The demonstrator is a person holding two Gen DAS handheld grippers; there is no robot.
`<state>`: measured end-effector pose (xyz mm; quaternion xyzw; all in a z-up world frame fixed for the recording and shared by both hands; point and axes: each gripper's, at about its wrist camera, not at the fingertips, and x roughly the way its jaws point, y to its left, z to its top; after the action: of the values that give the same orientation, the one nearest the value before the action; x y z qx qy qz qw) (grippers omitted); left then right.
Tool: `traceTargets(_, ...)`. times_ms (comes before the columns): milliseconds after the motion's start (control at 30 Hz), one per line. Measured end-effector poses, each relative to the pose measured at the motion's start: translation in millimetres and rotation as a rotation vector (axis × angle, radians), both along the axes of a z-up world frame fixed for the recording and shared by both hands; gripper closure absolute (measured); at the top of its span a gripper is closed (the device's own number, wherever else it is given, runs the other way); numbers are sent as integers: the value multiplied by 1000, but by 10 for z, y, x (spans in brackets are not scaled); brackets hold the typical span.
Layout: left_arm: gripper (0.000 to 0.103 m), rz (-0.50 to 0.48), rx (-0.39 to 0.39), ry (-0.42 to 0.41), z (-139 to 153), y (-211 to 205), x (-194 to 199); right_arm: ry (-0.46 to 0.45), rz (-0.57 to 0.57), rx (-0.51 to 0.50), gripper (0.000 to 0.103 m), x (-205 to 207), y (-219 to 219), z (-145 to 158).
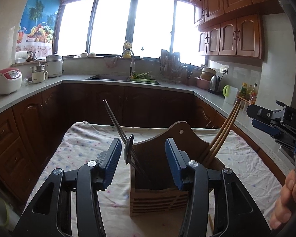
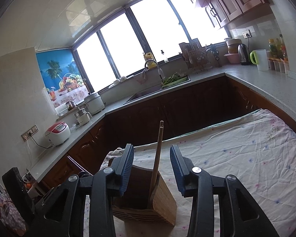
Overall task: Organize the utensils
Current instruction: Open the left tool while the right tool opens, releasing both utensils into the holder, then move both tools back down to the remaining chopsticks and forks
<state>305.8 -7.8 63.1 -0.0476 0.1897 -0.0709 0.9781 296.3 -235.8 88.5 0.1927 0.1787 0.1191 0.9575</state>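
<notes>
1. The metal chopsticks (image 1: 116, 124) lean out of the left compartment of the wooden utensil holder (image 1: 157, 197). They look thin, stiff and slick, so I would pinch them across the shaft, low down near the holder's rim, squarely between the pads.
2. The metal spoon (image 1: 128, 150) stands in the same compartment, bowl up. It seems rigid and light, with a smooth bowl, so the handle is the surer hold.
3. The left gripper (image 1: 143, 158) hovers over the holder, fingers parted and holding nothing.
4. The wooden chopsticks (image 1: 223, 134) lean in the right compartment. They are probably light and less slippery; take them as a bundle at mid-shaft.
5. The right gripper (image 2: 152, 167) is released too; a chopstick stands between its fingers without contact.
6. The holder sits on the cloth-covered table (image 1: 84, 144) and could tip if a utensil drags sideways.
</notes>
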Motion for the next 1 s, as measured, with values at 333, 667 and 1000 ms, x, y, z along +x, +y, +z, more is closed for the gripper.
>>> traceTargets(333, 9, 63, -27, 19, -37, 95, -369, -21, 26, 48, 4, -303, -106, 22)
traceTargets(667, 7, 61, -64, 133, -211, 191, -732, 25, 14, 47, 1, -789, -261, -66)
traceTargets(1000, 7, 27, -77, 213, -368, 173, -1099, 128, -14, -25, 1, -1415, -438, -442)
